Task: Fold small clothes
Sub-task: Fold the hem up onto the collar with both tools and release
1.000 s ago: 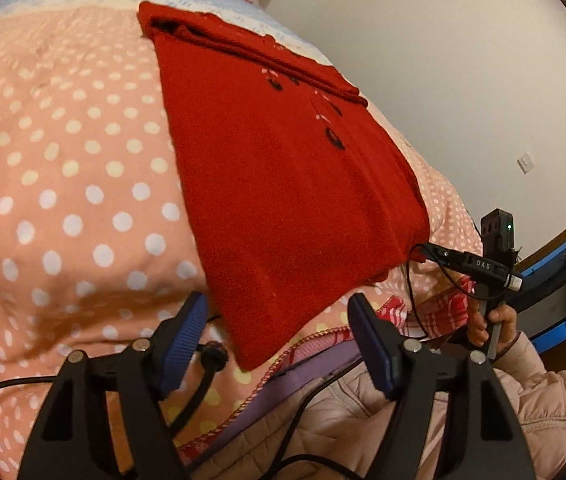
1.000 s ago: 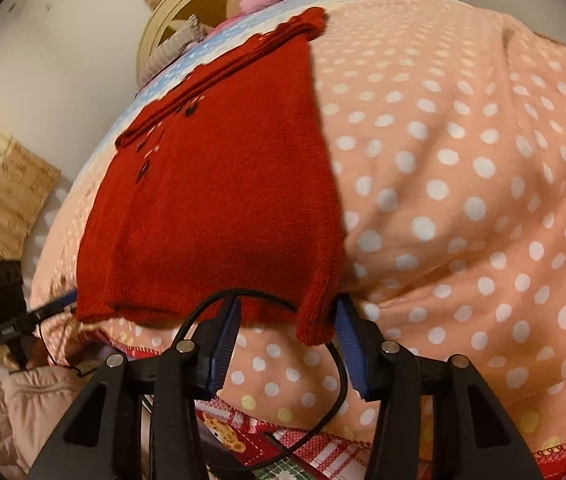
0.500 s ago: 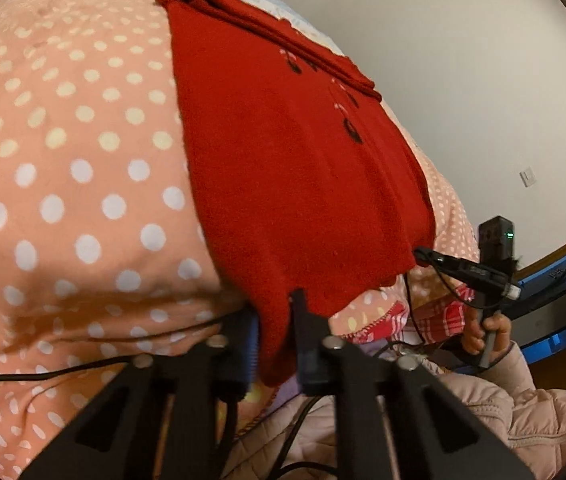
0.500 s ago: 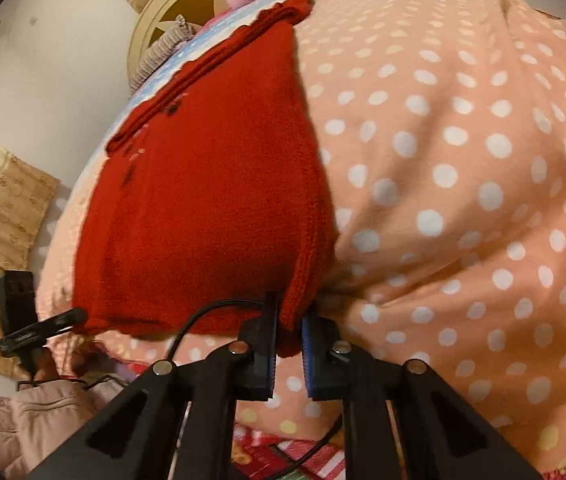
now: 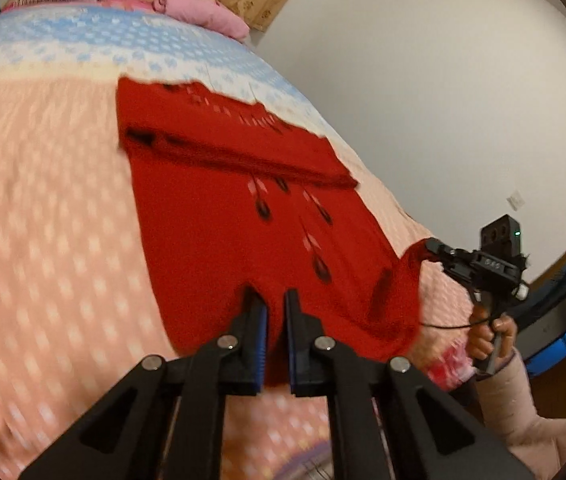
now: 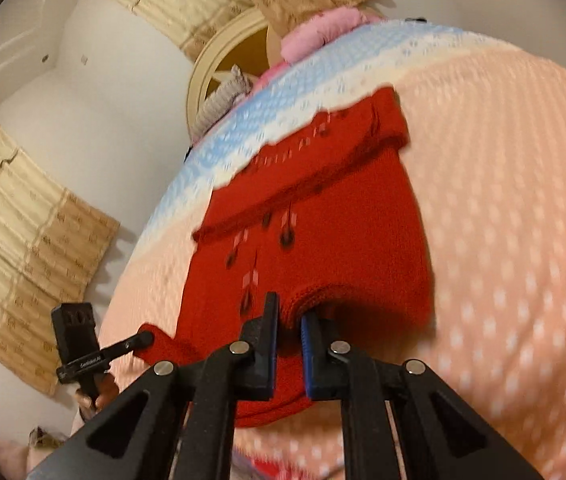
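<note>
A red knitted sweater (image 5: 219, 216) with small black and white marks lies on a peach polka-dot bedspread (image 5: 43, 240). My left gripper (image 5: 275, 300) is shut on the sweater's near hem at its left corner. My right gripper (image 6: 289, 316) is shut on the near hem at the right corner of the sweater (image 6: 323, 220). Both hold the hem lifted off the bed and carried over the sweater's body. The right gripper (image 5: 431, 246) also shows in the left wrist view, pinching the hem. The left gripper (image 6: 147, 338) shows in the right wrist view, doing the same.
The bedspread (image 6: 503, 200) has a blue and white band (image 5: 83, 40) at the far end, with pink pillows (image 5: 199, 12) beyond. A white wall (image 5: 443, 100) runs along the bed's right side. A curtain (image 6: 23, 240) hangs on the left. A round headboard (image 6: 235, 52) stands at the far end.
Both grippers closed on the near hem corners, then lifted the hem and carried it forward over the sweater toward the far end. The near part now folds upward.
</note>
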A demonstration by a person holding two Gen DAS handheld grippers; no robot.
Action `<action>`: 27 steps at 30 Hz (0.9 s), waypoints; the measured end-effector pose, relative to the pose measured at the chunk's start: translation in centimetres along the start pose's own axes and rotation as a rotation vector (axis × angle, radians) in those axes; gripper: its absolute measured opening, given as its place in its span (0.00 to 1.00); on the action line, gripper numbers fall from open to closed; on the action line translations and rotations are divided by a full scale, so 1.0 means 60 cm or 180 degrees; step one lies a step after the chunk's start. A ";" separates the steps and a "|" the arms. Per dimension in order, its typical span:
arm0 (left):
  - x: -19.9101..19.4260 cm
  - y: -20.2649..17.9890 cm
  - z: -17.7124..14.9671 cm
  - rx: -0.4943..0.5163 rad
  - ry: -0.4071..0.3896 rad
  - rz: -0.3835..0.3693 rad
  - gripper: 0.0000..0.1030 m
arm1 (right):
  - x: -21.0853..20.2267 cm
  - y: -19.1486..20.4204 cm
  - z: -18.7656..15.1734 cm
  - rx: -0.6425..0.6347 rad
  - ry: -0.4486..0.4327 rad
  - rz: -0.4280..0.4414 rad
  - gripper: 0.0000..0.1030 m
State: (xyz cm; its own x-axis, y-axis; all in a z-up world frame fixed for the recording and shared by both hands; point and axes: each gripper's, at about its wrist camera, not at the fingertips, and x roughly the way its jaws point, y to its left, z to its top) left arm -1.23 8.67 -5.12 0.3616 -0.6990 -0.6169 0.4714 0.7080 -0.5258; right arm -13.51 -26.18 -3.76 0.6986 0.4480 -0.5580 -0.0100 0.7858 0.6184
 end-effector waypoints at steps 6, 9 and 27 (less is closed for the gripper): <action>0.052 0.049 0.071 -0.0184 0.0083 0.0265 0.08 | 0.034 -0.048 0.082 0.0354 -0.0244 -0.0129 0.09; 0.072 0.065 0.089 -0.0224 0.0163 0.0429 0.09 | 0.073 -0.081 0.101 0.0543 -0.0244 -0.0286 0.09; 0.097 0.049 0.084 0.0908 0.0098 0.0569 0.77 | 0.102 -0.066 0.093 0.0502 -0.0320 -0.0430 0.54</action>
State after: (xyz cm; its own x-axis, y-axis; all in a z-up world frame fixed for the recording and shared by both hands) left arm 6.29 6.18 -7.32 0.4364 -0.5600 -0.7043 0.6105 0.7592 -0.2254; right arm -5.23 -28.93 -6.54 0.7537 0.2922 -0.5887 0.1950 0.7559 0.6249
